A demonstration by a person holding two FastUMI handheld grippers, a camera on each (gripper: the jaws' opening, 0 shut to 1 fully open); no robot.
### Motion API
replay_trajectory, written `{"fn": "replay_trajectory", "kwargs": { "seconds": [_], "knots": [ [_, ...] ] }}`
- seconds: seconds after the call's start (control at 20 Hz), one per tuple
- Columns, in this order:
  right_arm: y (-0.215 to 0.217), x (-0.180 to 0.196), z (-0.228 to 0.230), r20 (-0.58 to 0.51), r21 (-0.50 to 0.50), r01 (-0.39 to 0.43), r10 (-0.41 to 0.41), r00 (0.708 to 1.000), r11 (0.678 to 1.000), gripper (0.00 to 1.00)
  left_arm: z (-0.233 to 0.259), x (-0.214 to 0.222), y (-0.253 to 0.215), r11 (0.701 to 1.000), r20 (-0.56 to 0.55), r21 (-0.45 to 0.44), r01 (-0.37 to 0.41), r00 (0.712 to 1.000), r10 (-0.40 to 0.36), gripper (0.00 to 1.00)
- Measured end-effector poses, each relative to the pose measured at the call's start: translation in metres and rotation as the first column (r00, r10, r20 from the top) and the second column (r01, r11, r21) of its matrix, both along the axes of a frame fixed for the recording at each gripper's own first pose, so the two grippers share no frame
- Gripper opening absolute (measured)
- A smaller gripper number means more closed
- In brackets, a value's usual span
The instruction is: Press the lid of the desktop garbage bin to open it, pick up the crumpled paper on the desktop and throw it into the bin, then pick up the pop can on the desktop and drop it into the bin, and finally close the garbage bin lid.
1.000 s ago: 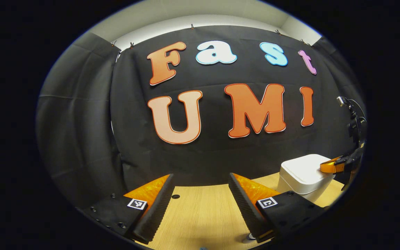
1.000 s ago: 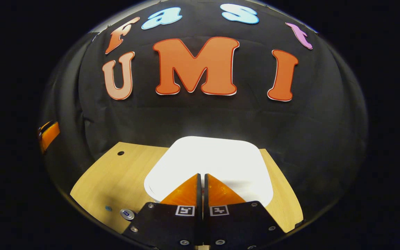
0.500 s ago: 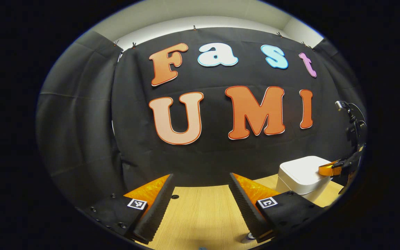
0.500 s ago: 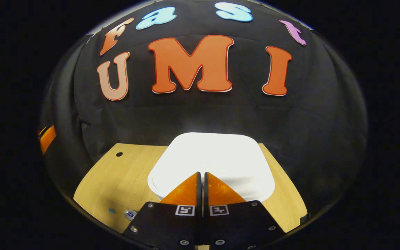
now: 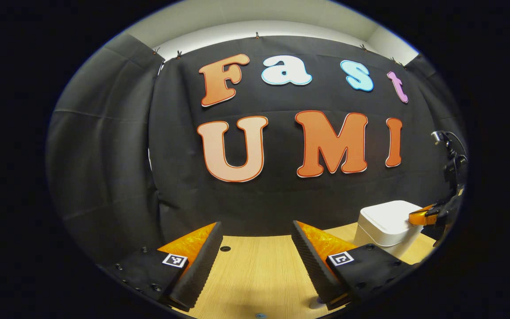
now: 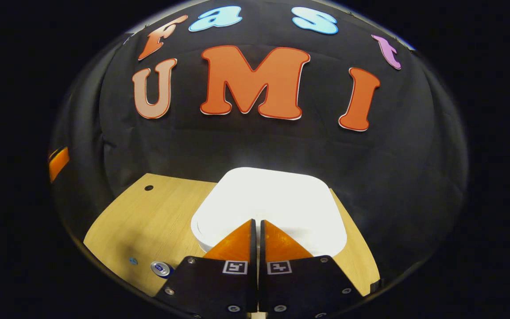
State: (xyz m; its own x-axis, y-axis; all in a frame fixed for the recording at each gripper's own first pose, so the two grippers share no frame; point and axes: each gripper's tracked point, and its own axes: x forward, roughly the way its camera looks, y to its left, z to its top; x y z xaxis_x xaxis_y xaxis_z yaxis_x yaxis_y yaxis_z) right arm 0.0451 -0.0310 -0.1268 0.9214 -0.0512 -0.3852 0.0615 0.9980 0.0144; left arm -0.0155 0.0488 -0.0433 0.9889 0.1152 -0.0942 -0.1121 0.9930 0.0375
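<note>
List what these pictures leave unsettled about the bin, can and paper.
- Bin lid: right gripper view; the shut right gripper overlaps it, so contact stays unclear.
- Pop can: right gripper view; just its top shows beside the gripper body.
- Crumpled paper: cannot be located.

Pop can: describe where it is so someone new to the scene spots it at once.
Start at the light wooden desktop in front of the black cloth wall. The white garbage bin stands on it with its lid down, the shut right gripper over the lid's near edge. The pop can stands near the desktop's front edge, left of the bin: small, round, shiny metal top.
</note>
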Motion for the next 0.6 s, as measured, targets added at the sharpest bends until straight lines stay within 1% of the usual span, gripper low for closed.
{"fn": "replay_trajectory", "kwargs": {
  "seconds": [0.15,0.2,0.25,0.3,0.4,0.5,0.6],
  "knots": [
    [0.001,0.003,-0.009,-0.053,0.026,-0.018,0.019,0.998,1.000,0.01,-0.002,0.000,0.003,1.000,-0.006,-0.003,0.005,1.000,-0.005,0.99],
    [0.001,0.005,-0.007,-0.060,0.050,-0.014,0.017,0.998,0.999,0.02,-0.004,0.000,0.002,1.000,-0.009,-0.002,0.008,1.000,-0.008,0.95],
    [0.000,0.007,-0.006,-0.072,0.080,-0.008,0.014,0.997,0.997,0.02,-0.005,-0.001,0.002,1.000,-0.010,-0.001,0.010,1.000,-0.010,0.95],
    [0.000,0.007,-0.010,-0.089,0.097,-0.007,0.016,0.996,0.995,0.02,-0.004,0.000,0.002,1.000,-0.009,0.001,0.011,1.000,-0.011,0.99],
    [0.000,0.009,-0.009,-0.094,0.088,-0.008,0.017,0.995,0.996,0.02,-0.002,-0.001,0.002,1.000,-0.002,-0.001,0.014,1.000,-0.014,0.99],
    [0.000,0.010,-0.002,-0.069,0.062,-0.019,0.023,0.997,0.998,0.01,-0.001,-0.002,0.003,1.000,0.001,-0.001,0.014,1.000,-0.014,0.99],
    [-0.004,0.008,0.008,-0.028,0.074,-0.003,0.006,1.000,0.997,0.01,0.003,-0.004,0.006,1.000,0.010,0.009,0.011,1.000,-0.011,0.99]
  ]
}}
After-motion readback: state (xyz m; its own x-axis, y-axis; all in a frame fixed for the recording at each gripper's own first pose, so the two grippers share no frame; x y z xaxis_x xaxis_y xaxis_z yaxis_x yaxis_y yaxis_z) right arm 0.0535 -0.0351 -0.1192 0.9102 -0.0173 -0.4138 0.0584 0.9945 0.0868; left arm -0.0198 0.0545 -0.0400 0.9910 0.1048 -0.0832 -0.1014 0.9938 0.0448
